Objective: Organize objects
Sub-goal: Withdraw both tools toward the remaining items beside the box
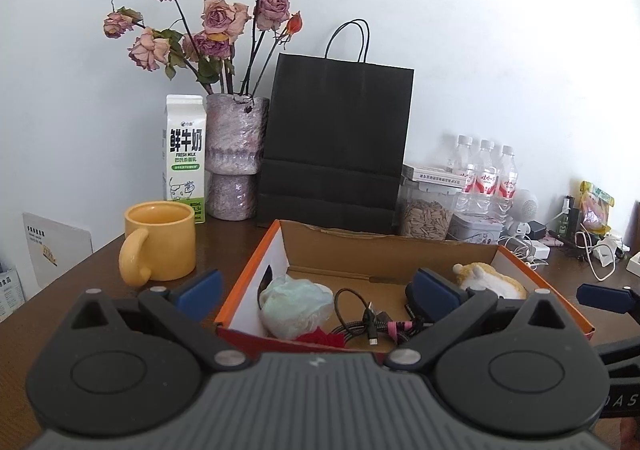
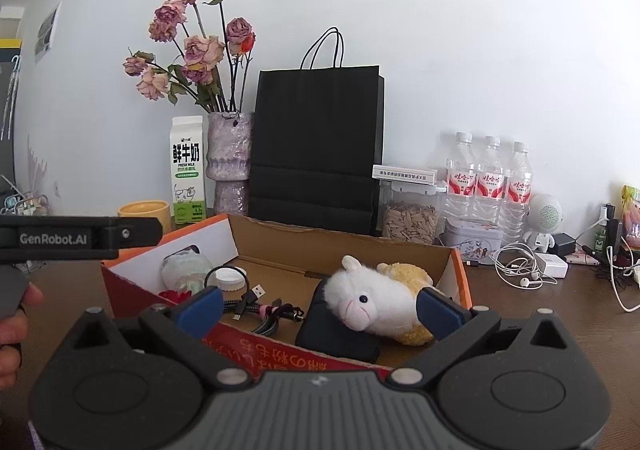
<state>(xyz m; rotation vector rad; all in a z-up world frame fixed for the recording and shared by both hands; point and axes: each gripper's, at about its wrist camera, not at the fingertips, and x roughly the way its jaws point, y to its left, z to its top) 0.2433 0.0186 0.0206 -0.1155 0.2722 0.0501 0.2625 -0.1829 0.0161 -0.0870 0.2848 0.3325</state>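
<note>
An open orange cardboard box [image 1: 248,270] [image 2: 460,270] sits on the brown table. Inside lie a crumpled pale-green bag [image 1: 294,304] [image 2: 184,270], a braided cable bundle [image 1: 368,324] [image 2: 260,310], a red item [image 1: 322,339], a dark pouch [image 2: 336,338] and a white-and-yellow plush sheep [image 2: 376,302] [image 1: 490,278]. My left gripper [image 1: 318,292] is open and empty over the box's near edge. My right gripper [image 2: 318,304] is open and empty, with the plush's head between its blue fingers [image 2: 440,312].
Behind the box stand a yellow mug [image 1: 160,240], a milk carton [image 1: 185,156], a vase of dried roses [image 1: 236,154], a black paper bag [image 1: 336,146], a seed jar [image 1: 426,216], three water bottles [image 1: 486,178], a tin and tangled white cables [image 2: 520,270].
</note>
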